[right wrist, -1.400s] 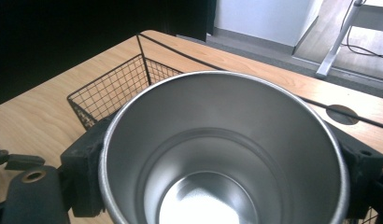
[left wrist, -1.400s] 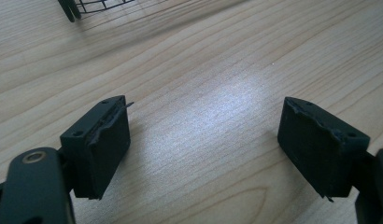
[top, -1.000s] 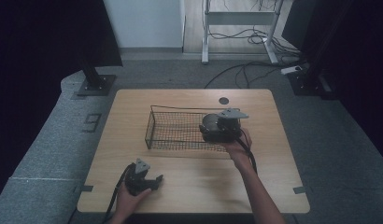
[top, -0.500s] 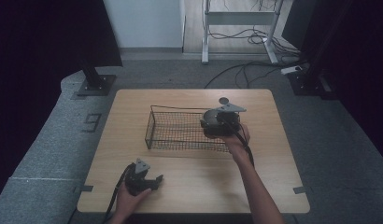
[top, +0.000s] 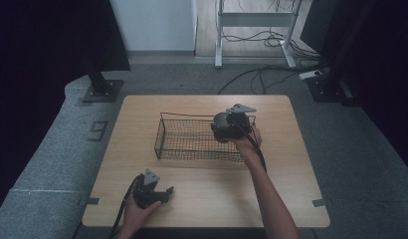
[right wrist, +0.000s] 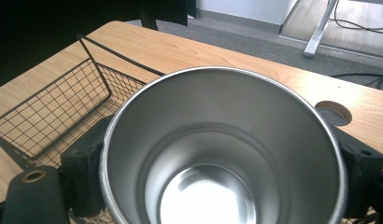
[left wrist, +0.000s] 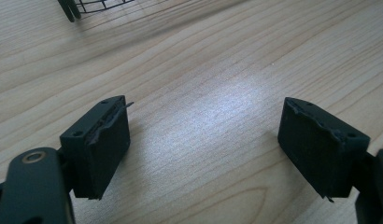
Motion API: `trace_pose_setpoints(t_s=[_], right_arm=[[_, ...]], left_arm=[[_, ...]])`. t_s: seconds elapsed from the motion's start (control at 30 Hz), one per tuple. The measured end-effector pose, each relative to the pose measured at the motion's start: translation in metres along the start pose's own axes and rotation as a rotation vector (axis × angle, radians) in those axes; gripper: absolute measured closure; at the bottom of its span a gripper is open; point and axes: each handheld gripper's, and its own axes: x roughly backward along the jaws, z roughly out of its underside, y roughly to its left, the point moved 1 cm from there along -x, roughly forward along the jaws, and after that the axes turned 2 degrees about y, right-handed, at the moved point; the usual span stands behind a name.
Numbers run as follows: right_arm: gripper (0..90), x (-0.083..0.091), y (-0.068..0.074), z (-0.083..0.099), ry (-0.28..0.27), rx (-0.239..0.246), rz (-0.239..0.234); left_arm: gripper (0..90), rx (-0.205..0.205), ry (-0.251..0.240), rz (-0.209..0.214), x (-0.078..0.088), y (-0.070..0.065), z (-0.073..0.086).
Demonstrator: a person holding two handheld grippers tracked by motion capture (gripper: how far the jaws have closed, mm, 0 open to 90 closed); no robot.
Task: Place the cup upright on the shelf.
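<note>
Right gripper [top: 223, 130] is clamping a steel cup [right wrist: 222, 154], one black jaw pressed on each side of the cup wall at a middling spread. In the right gripper view the cup's open mouth is facing the camera, its inside bare and shiny. In the high view the gripper is sitting over the right end of the wire basket [top: 192, 142], with its grey three-cornered plate on top; the cup shows there only as a dark rounded shape at the gripper's front, and whether it is resting on the basket mesh or hanging above it cannot be told. The right forearm is reaching forward across the wooden table [top: 291, 164], the hand wrapped around the gripper body at the basket's right rim.

Left gripper [left wrist: 203, 149] is standing wide open, nothing between its jaws, both pads hovering close over bare wood. In the high view it is lying low near the front left of the table, well apart from the basket, held in the left hand [top: 137, 211], cable trailing off the near edge. A corner of the basket is showing at the top of the left gripper view.
</note>
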Motion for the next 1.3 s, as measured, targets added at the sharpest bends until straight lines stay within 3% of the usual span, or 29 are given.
trace_pose_setpoints(t_s=[0.43,0.9,1.3], right_arm=[[13.5,-0.016,-0.005,0.002,0.035,-0.012,0.016],[13.5,-0.032,-0.015,0.015,0.092,-0.045,0.047],[13.5,-0.046,-0.012,0.024,0.157,-0.030,0.065]], left_arm=[[16.8,0.000,0.000,0.000,0.000,0.000,0.000],[16.8,-0.001,0.000,0.001,0.000,0.000,0.000],[16.8,0.001,-0.001,0.003,0.000,0.000,0.000]])
